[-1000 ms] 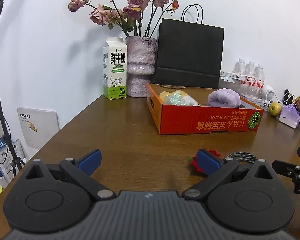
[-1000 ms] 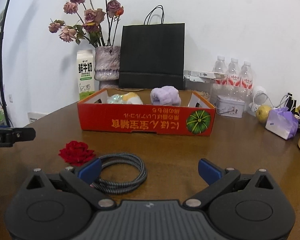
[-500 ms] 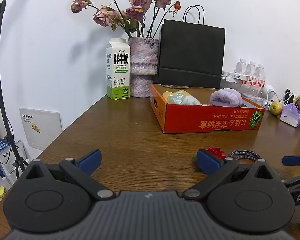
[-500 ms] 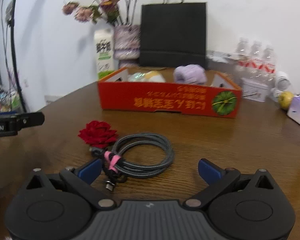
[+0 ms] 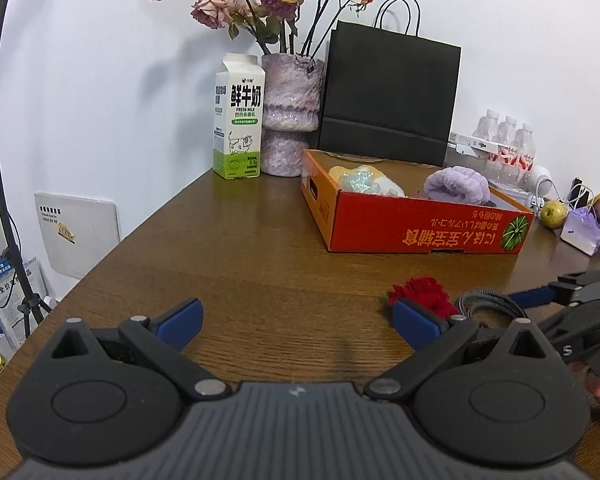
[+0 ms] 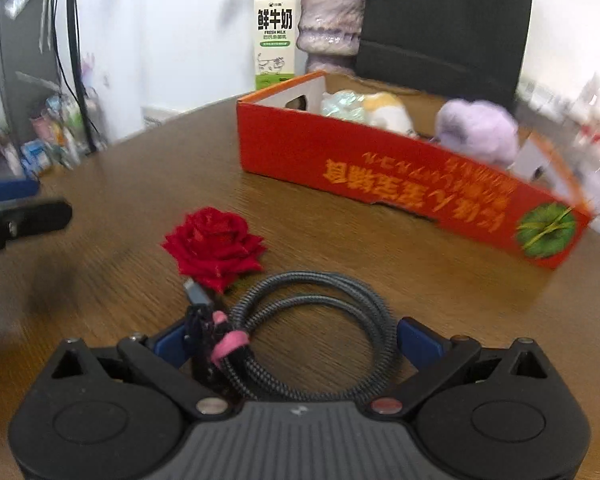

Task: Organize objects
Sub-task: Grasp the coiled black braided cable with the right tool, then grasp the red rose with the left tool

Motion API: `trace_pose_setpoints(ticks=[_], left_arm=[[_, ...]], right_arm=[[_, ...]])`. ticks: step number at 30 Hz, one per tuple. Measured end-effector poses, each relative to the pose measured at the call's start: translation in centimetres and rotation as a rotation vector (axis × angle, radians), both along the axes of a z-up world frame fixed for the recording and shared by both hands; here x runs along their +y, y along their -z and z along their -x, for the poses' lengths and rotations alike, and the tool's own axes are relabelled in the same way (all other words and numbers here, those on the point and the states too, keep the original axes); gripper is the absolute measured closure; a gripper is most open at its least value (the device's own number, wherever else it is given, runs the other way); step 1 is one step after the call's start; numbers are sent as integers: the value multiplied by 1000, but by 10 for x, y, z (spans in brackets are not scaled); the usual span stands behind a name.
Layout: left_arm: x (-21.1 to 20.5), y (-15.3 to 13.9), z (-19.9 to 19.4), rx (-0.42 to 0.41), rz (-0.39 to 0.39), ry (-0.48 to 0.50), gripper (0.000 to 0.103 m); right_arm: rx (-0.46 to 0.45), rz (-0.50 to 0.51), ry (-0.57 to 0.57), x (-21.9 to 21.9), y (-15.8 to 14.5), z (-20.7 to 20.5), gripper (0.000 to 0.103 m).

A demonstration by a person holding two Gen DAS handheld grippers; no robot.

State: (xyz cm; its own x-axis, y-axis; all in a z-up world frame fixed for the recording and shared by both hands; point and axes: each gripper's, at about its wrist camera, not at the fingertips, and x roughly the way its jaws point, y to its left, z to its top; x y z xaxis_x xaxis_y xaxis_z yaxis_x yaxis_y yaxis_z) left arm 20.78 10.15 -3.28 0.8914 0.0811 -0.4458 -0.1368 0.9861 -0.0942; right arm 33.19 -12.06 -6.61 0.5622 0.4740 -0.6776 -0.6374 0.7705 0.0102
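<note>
A coiled grey braided cable (image 6: 312, 328) with a pink tie lies on the wooden table, between the spread fingers of my open right gripper (image 6: 296, 340). A red fabric rose (image 6: 214, 246) rests just beyond the coil. Behind them stands an orange cardboard box (image 6: 400, 176) holding a purple fluffy item (image 6: 478, 132) and a yellow-white soft toy (image 6: 384, 110). My left gripper (image 5: 296, 318) is open over bare table, with the rose (image 5: 420, 294) and cable (image 5: 488, 304) beside its right finger. The right gripper (image 5: 572, 300) shows at the right edge of the left wrist view.
A milk carton (image 5: 239, 116), a vase of dried roses (image 5: 292, 112) and a black paper bag (image 5: 388, 96) stand at the back. Water bottles (image 5: 508, 148), an apple (image 5: 553, 213) and a small purple bag (image 5: 582, 230) sit far right. The table edge (image 5: 112, 252) runs along the left.
My right gripper has moved forward and down, so the cable coil now lies between its fingers. The left gripper has drawn back slightly. Both stay open.
</note>
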Motion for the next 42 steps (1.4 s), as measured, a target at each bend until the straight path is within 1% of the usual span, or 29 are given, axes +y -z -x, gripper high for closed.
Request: trace_pose_setpoints(ticks=[2, 8, 10, 14, 17, 21, 26, 30, 37, 42], left_arm=[[1, 0, 0, 5, 3, 3, 0], [0, 1, -1, 8, 4, 8, 0], [1, 1, -1, 9, 6, 6, 0], [1, 2, -2, 11, 10, 1, 0], [1, 1, -2, 12, 12, -4, 0], [2, 1, -2, 12, 15, -11, 0], [2, 2, -3, 15, 11, -13, 0], [1, 3, -3, 19, 4, -11, 0], [-3, 5, -8, 44, -18, -11, 0], [-16, 4, -19, 75, -62, 16, 0]], right_arm=[[-31, -27, 12, -1, 4, 1, 0], [-30, -36, 19, -2, 3, 0, 1], [-41, -46, 31, -4, 3, 2, 9], [-41, -62, 39, -6, 2, 6, 10], [-57, -76, 54, -7, 0, 16, 10], [-124, -87, 110, -14, -5, 36, 11], [-241, -108, 221, -34, -13, 60, 11], [-308, -116, 304, -52, -17, 73, 11], [-334, -146, 383, -75, -22, 77, 10], [-365, -168, 396, -79, -25, 82, 11]])
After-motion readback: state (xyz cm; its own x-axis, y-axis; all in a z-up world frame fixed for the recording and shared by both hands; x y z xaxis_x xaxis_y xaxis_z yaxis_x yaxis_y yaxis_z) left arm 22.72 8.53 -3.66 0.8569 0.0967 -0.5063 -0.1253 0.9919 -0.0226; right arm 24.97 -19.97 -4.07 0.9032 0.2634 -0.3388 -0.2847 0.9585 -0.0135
